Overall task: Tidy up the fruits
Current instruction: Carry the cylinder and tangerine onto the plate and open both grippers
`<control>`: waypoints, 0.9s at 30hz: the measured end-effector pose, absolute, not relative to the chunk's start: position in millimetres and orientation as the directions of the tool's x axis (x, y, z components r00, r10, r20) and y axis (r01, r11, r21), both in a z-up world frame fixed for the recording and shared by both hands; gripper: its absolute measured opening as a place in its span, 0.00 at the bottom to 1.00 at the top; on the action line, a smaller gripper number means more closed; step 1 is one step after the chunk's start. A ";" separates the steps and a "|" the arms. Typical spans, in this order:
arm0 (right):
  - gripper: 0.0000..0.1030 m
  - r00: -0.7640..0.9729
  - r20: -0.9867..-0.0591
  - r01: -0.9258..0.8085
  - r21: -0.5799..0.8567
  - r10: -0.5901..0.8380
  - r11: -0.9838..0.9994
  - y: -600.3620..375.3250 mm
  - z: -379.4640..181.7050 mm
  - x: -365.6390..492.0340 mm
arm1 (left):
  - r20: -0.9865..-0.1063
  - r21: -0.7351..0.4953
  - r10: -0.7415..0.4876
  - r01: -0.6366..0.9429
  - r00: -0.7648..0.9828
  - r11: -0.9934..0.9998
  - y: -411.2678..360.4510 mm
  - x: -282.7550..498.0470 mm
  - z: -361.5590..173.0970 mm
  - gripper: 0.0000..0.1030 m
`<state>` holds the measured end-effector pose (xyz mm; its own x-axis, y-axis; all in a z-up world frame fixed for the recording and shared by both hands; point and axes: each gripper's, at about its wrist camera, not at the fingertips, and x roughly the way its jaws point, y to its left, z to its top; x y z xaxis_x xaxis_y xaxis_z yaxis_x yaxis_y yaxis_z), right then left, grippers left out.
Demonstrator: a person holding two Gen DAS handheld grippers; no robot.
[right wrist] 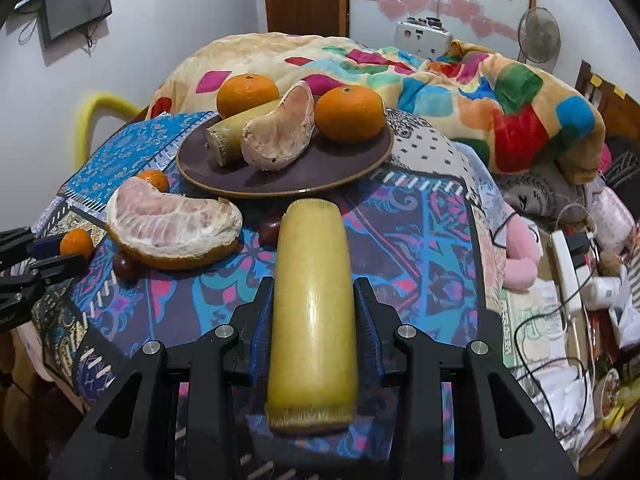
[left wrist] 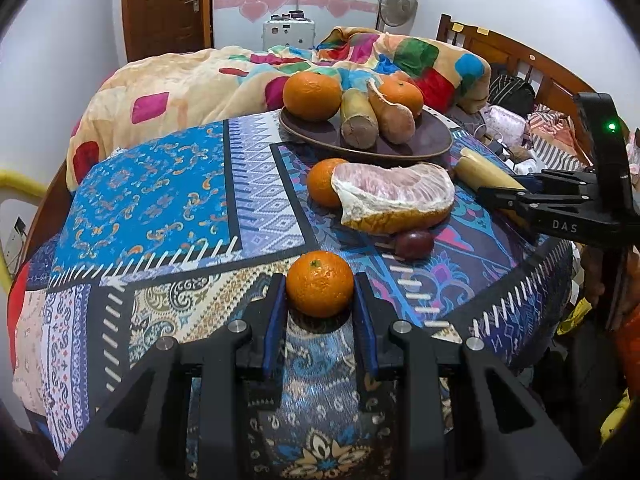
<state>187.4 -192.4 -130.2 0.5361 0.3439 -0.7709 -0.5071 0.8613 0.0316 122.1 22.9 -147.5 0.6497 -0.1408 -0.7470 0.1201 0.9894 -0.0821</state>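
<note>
**Both tongs closed on fruit near the plate**

The left tongs (left wrist: 320, 292) hold a small orange (left wrist: 319, 284) between their blue pads, one pad against each side of it, just above the patterned cloth (left wrist: 160, 200) that covers the tabletop; the orange sits at the tips, stem end up, its shadow on the cloth below it.

The right tongs (right wrist: 314, 300) hold a yellow sugarcane piece (right wrist: 313, 320) that lies lengthwise along the fingers; its rough cut end points back toward the camera and its far end reaches out past the tips, close to the near rim of the dark plate (right wrist: 280, 184); the jaws are narrow, pressed on both sides of the stalk. In the left wrist view these tongs come in from the right edge with the cane's tip jutting out of them, near the plate's right side.

On the plate lie two oranges (right wrist: 247, 94), a second sugarcane piece (right wrist: 228, 136) and a peeled pomelo wedge (right wrist: 280, 128) leaning between them. On the cloth in front of the plate, between the two tongs, rests a larger pomelo wedge (left wrist: 394, 196) in its yellow rind, flesh up; another small orange (left wrist: 322, 184) touches its left end, and a dark reddish round fruit (left wrist: 414, 244) lies just beside its near edge. A second such dark fruit (right wrist: 269, 230) lies just left of the held cane.

Behind the tabletop a bed carries a bright quilt (left wrist: 200, 80).
</note>
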 end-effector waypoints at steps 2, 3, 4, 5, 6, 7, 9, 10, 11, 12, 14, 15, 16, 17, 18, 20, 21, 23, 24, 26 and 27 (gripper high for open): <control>0.33 0.544 -0.767 -0.506 0.025 0.341 0.862 -191.4 -129.6 186.8 | -0.746 -0.081 -0.139 0.119 0.651 0.990 22.1 126.1 -146.5 0.32; 0.33 0.548 -0.763 -0.504 0.024 0.341 0.863 -191.7 -128.6 186.5 | -0.744 -0.078 -0.137 0.119 0.654 0.990 21.7 128.3 -145.0 0.32; 0.33 0.554 -0.759 -0.503 0.022 0.342 0.864 -192.0 -127.8 185.5 | -0.742 -0.076 -0.135 0.118 0.657 0.990 21.3 129.2 -143.5 0.32; 0.33 0.562 -0.753 -0.499 0.024 0.344 0.867 -193.1 -126.2 184.4 | -0.739 -0.074 -0.133 0.116 0.661 0.990 21.0 130.4 -141.6 0.32; 0.33 0.568 -0.746 -0.495 0.027 0.347 0.868 -194.2 -124.3 184.0 | -0.736 -0.072 -0.132 0.116 0.664 0.991 20.8 132.2 -139.5 0.32; 0.33 0.575 -0.737 -0.492 0.034 0.354 0.870 -196.0 -121.7 183.0 | -0.733 -0.070 -0.129 0.115 0.668 0.991 20.3 134.7 -136.6 0.32; 0.33 0.588 -0.721 -0.486 0.048 0.367 0.873 -199.0 -115.0 182.2 | -0.727 -0.062 -0.122 0.113 0.676 0.992 18.9 138.2 -131.3 0.32; 0.33 0.596 -0.711 -0.484 0.052 0.373 0.874 -200.7 -111.0 181.7 | -0.725 -0.054 -0.114 0.109 0.680 0.993 17.8 140.5 -128.2 0.32; 0.33 0.606 -0.700 -0.483 0.053 0.377 0.874 -202.0 -106.5 180.8 | -0.722 -0.051 -0.110 0.106 0.683 0.993 17.4 141.8 -126.1 0.32; 0.33 0.612 -0.694 -0.482 0.053 0.380 0.874 -202.1 -103.8 181.9 | -0.719 -0.049 -0.109 0.106 0.686 0.993 16.9 143.2 -123.7 0.32; 0.33 0.627 -0.675 -0.483 0.055 0.389 0.874 -202.6 -95.5 181.3 | -0.713 -0.047 -0.107 0.105 0.693 0.993 15.5 146.1 -118.7 0.32; 0.33 0.632 -0.665 -0.486 0.059 0.397 0.872 -202.8 -91.0 181.5 | -0.709 -0.045 -0.106 0.105 0.697 0.993 14.9 147.6 -116.3 0.32; 0.33 0.634 -0.661 -0.488 0.062 0.402 0.871 -203.2 -88.8 182.6 | -0.705 -0.042 -0.104 0.104 0.702 0.994 13.8 149.5 -113.5 0.32; 0.33 0.639 -0.652 -0.492 0.062 0.408 0.868 -202.7 -84.5 182.9 | -0.701 -0.040 -0.102 0.104 0.706 0.994 13.0 151.1 -111.6 0.32; 0.33 0.641 -0.649 -0.494 0.060 0.410 0.868 -202.2 -82.8 184.2 | -0.698 -0.036 -0.101 0.106 0.709 0.994 11.7 152.9 -109.5 0.32; 0.33 0.651 -0.638 -0.498 0.050 0.411 0.866 -200.3 -77.3 185.6 | -0.693 -0.024 -0.093 0.107 0.715 0.994 8.9 157.2 -105.7 0.32; 0.33 0.653 -0.635 -0.500 0.049 0.413 0.865 -200.1 -75.3 186.6 | -0.691 -0.020 -0.092 0.108 0.717 0.994 8.0 159.2 -103.8 0.32; 0.33 0.660 -0.625 -0.501 0.048 0.418 0.864 -198.9 -70.3 189.5 | -0.685 -0.018 -0.091 0.109 0.722 0.994 6.6 164.1 -100.4 0.32; 0.33 0.663 -0.620 -0.502 0.047 0.419 0.864 -198.9 -68.3 190.7 | -0.682 -0.018 -0.093 0.110 0.725 0.994 5.8 166.7 -98.6 0.32; 0.33 0.672 -0.611 -0.501 0.041 0.418 0.864 -197.2 -64.2 193.5 | -0.676 -0.014 -0.090 0.110 0.731 0.994 5.0 172.5 -95.6 0.32; 0.33 0.675 -0.608 -0.502 0.039 0.419 0.864 -197.2 -62.8 194.4 | -0.674 -0.010 -0.088 0.110 0.733 0.994 4.0 175.2 -94.3 0.32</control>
<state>194.4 -197.2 -62.8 0.6746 0.4192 -0.6075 -0.5020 0.8640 0.0387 175.2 4.0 -94.3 0.7335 -0.0880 -0.6740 0.1097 0.9939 -0.0104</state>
